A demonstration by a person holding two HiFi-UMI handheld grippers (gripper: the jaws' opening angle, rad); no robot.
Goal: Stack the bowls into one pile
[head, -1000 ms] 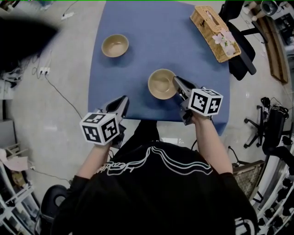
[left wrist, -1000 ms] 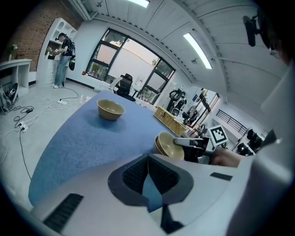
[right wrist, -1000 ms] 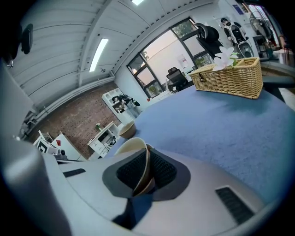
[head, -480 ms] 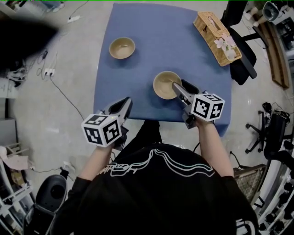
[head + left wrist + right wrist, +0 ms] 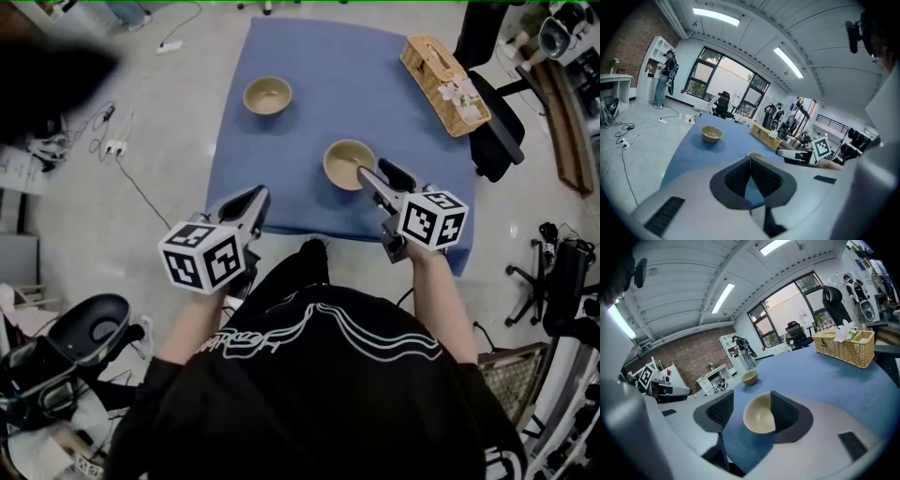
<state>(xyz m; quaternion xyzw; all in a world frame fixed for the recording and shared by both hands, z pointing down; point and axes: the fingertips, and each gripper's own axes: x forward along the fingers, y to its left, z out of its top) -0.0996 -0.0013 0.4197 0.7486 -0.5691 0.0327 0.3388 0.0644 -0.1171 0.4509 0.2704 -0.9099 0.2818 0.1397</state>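
The blue-covered counter point(image 5: 328, 66) carried two tan bowls, well apart. The near bowl point(image 5: 349, 164) sat upright a short way in from the front edge, right of the middle. The far bowl point(image 5: 267, 96) stood close to the left edge, farther back. A wicker basket point(image 5: 445, 73) lay along the right edge at the far corner, with a black chair point(image 5: 497, 122) just beyond that edge. Between the two bowls the blue surface was bare, and a broad open strip ran up the middle of the counter to its back edge.

The right gripper point(image 5: 373, 171) reached in over the front edge with its tips at the near bowl's right rim. Its jaws had just been opening and stood wide. In the right gripper view the near bowl point(image 5: 761, 414) showed between them, resting on the counter, with neither pad pressing on it.

The left gripper point(image 5: 258, 195) hung outside the front left corner, over the grey floor point(image 5: 169, 141). Its jaws were closed together, tips meeting, with nothing between them.
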